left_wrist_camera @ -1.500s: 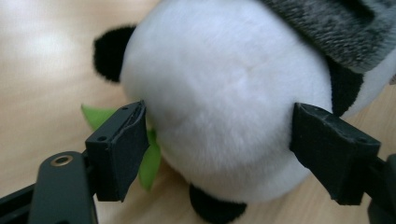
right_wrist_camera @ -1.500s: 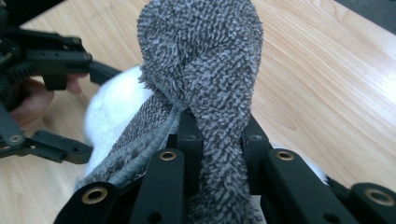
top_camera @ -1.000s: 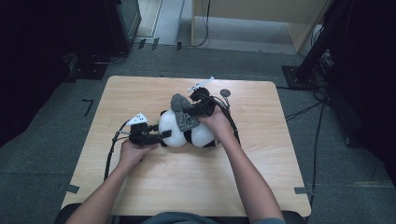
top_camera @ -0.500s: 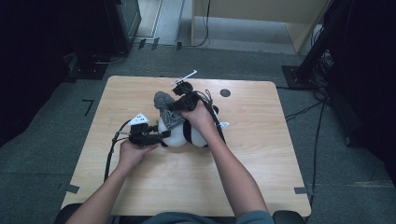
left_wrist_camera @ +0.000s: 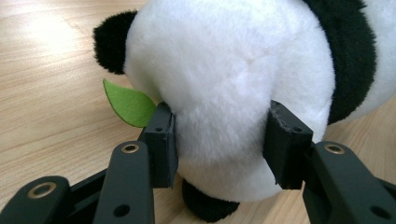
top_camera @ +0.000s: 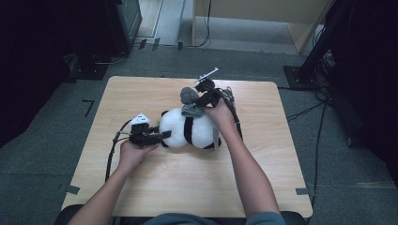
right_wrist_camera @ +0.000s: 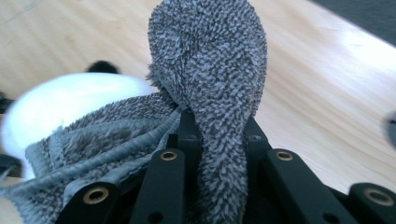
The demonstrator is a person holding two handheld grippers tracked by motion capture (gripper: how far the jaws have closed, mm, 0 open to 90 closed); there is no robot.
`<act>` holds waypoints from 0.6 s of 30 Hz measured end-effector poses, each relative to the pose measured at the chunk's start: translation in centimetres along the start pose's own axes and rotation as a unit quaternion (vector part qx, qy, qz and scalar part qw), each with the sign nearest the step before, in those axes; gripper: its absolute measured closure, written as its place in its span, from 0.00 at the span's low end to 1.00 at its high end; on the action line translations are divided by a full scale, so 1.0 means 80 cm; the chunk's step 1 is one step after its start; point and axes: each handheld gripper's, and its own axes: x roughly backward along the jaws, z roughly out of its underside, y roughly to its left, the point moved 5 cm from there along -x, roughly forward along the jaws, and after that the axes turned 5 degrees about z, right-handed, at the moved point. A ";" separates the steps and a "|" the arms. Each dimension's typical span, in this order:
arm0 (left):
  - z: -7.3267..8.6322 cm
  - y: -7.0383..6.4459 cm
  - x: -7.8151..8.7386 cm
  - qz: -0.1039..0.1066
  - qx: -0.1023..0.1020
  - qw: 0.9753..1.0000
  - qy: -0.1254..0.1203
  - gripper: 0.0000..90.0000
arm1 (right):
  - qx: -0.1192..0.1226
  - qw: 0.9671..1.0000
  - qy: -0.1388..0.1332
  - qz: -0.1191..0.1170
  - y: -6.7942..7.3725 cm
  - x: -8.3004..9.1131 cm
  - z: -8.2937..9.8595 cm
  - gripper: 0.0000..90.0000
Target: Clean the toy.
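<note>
Left gripper view: claw (left_wrist_camera: 219, 144) squeezes unlabelled panda (left_wrist_camera: 233, 79).

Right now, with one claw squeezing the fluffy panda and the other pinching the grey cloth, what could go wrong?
1. The left gripper clamps only the black-and-white plush panda's soft rounded end, so the fur might slip free if tugged.
2. The right gripper pinches one bunched fold of the grey terry cloth; its loose end lies on the panda and might drag it across the wooden table.
</note>
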 end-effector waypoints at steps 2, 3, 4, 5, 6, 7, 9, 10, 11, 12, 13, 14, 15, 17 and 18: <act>0.000 0.000 0.000 0.001 0.000 1.000 0.001 0.58 | -0.016 1.000 -0.004 0.004 -0.017 0.006 0.006 0.85; 0.000 0.000 0.000 0.001 0.000 1.000 0.001 0.58 | -0.028 1.000 -0.004 0.004 -0.025 0.009 0.010 0.85; 0.000 0.000 0.000 0.001 -0.001 1.000 0.001 0.58 | -0.039 0.999 -0.002 0.002 -0.032 0.010 0.014 0.85; 0.000 0.000 0.000 0.001 -0.001 1.000 0.001 0.57 | -0.049 0.999 -0.002 0.000 -0.038 0.011 0.018 0.85; 0.000 0.000 0.000 0.001 -0.001 1.000 0.000 0.57 | -0.057 0.998 -0.007 -0.001 -0.044 0.012 0.023 0.85; 0.000 0.000 0.000 0.001 -0.001 1.000 0.000 0.57 | -0.064 0.998 -0.008 0.000 -0.049 0.012 0.027 0.85; 0.000 0.000 0.000 0.001 -0.002 1.000 0.000 0.57 | -0.075 0.997 -0.011 0.001 -0.057 0.011 0.036 0.85; 0.000 0.000 0.000 0.001 -0.001 1.000 -0.001 0.57 | -0.080 0.997 -0.013 0.000 -0.059 0.010 0.040 0.85; 0.000 0.000 0.001 0.001 -0.001 1.000 0.000 0.57 | -0.083 0.996 -0.018 0.002 -0.062 0.009 0.043 0.85; 0.000 0.000 0.001 0.002 0.000 1.000 -0.001 0.57 | -0.088 0.996 -0.019 0.003 -0.064 0.008 0.046 0.85; 0.000 0.000 0.001 0.002 0.000 1.000 -0.001 0.57 | -0.091 0.996 -0.019 0.006 -0.067 0.007 0.048 0.85; 0.000 0.000 0.001 0.002 0.000 1.000 -0.001 0.58 | -0.093 0.995 -0.019 0.009 -0.070 0.005 0.051 0.85; 0.000 0.000 0.001 0.002 0.000 1.000 -0.001 0.58 | -0.095 0.995 -0.019 0.011 -0.073 0.004 0.054 0.85; 0.000 0.000 0.001 0.002 -0.001 1.000 -0.001 0.58 | -0.102 0.995 -0.016 0.014 -0.079 0.003 0.059 0.85; 0.000 0.000 0.001 0.002 -0.002 1.000 -0.001 0.57 | -0.107 0.994 -0.013 0.016 -0.082 0.002 0.062 0.85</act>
